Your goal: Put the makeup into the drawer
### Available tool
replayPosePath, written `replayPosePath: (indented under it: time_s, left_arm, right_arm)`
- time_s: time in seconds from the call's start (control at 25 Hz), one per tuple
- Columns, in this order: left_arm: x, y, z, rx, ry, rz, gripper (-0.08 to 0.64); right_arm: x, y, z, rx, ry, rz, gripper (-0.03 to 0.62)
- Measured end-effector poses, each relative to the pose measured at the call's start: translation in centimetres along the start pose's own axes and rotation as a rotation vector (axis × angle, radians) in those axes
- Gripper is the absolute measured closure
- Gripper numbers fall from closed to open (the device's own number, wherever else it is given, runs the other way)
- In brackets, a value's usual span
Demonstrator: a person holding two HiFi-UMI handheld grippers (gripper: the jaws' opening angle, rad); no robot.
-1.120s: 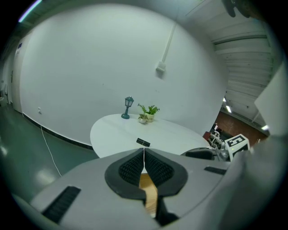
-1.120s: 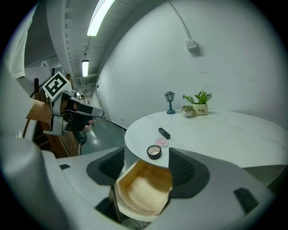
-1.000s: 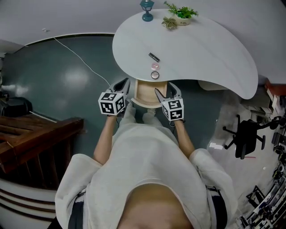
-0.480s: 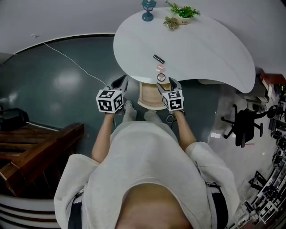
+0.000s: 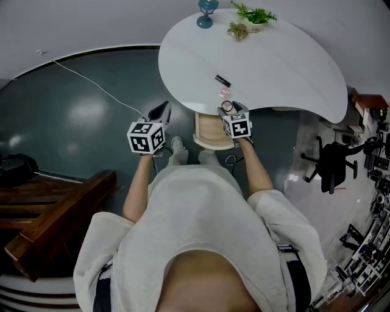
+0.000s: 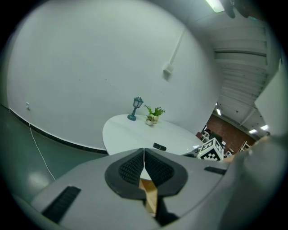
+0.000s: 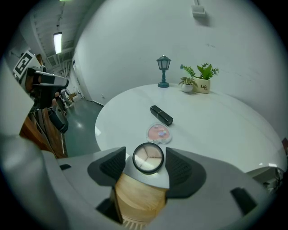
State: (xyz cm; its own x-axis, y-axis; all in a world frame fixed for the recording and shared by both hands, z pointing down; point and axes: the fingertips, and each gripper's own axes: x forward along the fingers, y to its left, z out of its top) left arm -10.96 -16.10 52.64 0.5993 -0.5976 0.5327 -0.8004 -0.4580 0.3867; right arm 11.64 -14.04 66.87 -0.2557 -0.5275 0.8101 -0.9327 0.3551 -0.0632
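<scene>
A white, rounded table point(image 5: 286, 67) stands against the pale wall point(image 6: 90, 58), and at its far edge a small teal lamp point(image 5: 207, 12) stands beside a potted plant point(image 5: 256, 17), with a smaller plant point(image 5: 237, 30) just in front of the pot. A thin white cable point(image 5: 91, 79) trails across the dark green floor point(image 5: 91, 128). Dark wooden furniture point(image 5: 55, 213) sits at the lower left, and a black office chair point(image 5: 335, 167) stands well off to the right.
</scene>
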Motion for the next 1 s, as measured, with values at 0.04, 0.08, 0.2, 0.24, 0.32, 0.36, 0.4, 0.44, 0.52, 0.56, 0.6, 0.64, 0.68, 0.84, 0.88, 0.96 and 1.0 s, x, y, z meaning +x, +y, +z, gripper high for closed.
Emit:
replayPosePath:
  time_s: [0.04,0.08,0.2,0.24,0.32,0.36,0.4,0.44,0.52,0.56,0.6,0.64,0.68,0.84,0.88,0.96,1.0]
  left_arm:
    - [-0.1,0.2,-0.1,-0.002,0.001,0.001,0.548]
    - [-0.2,0.3,-0.1,-0.004,0.002,0.002,0.548]
    - [-0.7,0.8,-0.4,-0.011,0.002,0.011,0.548]
    - [-0.8,0.9,-0.4,-0.014,0.001,0.014,0.548]
    - [-1.1,1.1,-0.7,-0.019,-0.001,0.02,0.548]
    - [-1.1,1.1,-0.8,-0.021,-0.002,0.021,0.548]
    - [-1.2,1.0,-0.9,-0.024,-0.003,0.022,0.548]
    - [-1.2,0.9,-1.0,-0.026,-0.005,0.022,0.548]
    - [-1.2,0.4,-1.2,-0.028,-0.007,0.022,0.548]
    - [-1.2,0.1,-1.4,-0.029,-0.008,0.021,0.548]
    - [-1.2,-0.2,-1.5,-0.029,-0.008,0.02,0.548]
    - [-1.2,-0.5,-1.6,-0.029,-0.008,0.018,0.548]
    - [-1.2,-0.7,-1.8,-0.029,-0.009,0.017,0.548]
    - [-1.2,-1.5,-2.4,-0.031,-0.008,0.016,0.548]
    - [-1.1,-1.7,-2.5,-0.031,-0.007,0.015,0.548]
    - [-0.9,-2.2,-2.6,-0.029,-0.005,0.012,0.548]
    - [-0.8,-2.5,-2.7,-0.028,-0.004,0.01,0.548]
  right_arm:
    - [0.3,-0.1,0.0,0.001,0.011,-0.003,0.324]
    - [0.5,-0.2,-0.1,0.001,0.023,-0.007,0.335]
    - [0.9,-0.3,-0.3,-0.001,0.046,-0.009,0.35]
    - [0.9,-0.3,-0.4,-0.005,0.048,-0.008,0.352]
    - [0.8,-0.2,-0.4,-0.011,0.052,-0.005,0.364]
    - [0.9,-0.2,-0.4,-0.012,0.057,-0.003,0.365]
    - [0.9,-0.2,-0.4,-0.015,0.063,0.001,0.366]
    - [1.0,-0.2,-0.4,-0.021,0.07,0.006,0.367]
    - [1.0,-0.1,-0.5,-0.038,0.08,0.017,0.368]
    - [0.8,-0.1,-0.5,-0.047,0.078,0.023,0.368]
    - [0.4,0.0,-0.4,-0.055,0.071,0.028,0.368]
    - [0.0,0.1,-0.3,-0.061,0.06,0.032,0.369]
    - [-0.4,0.3,-0.3,-0.065,0.047,0.034,0.369]
    - [-2.3,1.5,-0.7,-0.07,0.01,0.054,0.369]
    - [-2.7,1.9,-1.1,-0.07,0.006,0.061,0.37]
    - [-3.6,2.6,-1.9,-0.072,0.001,0.079,0.37]
    - [-3.9,3.1,-2.4,-0.077,0.001,0.09,0.37]
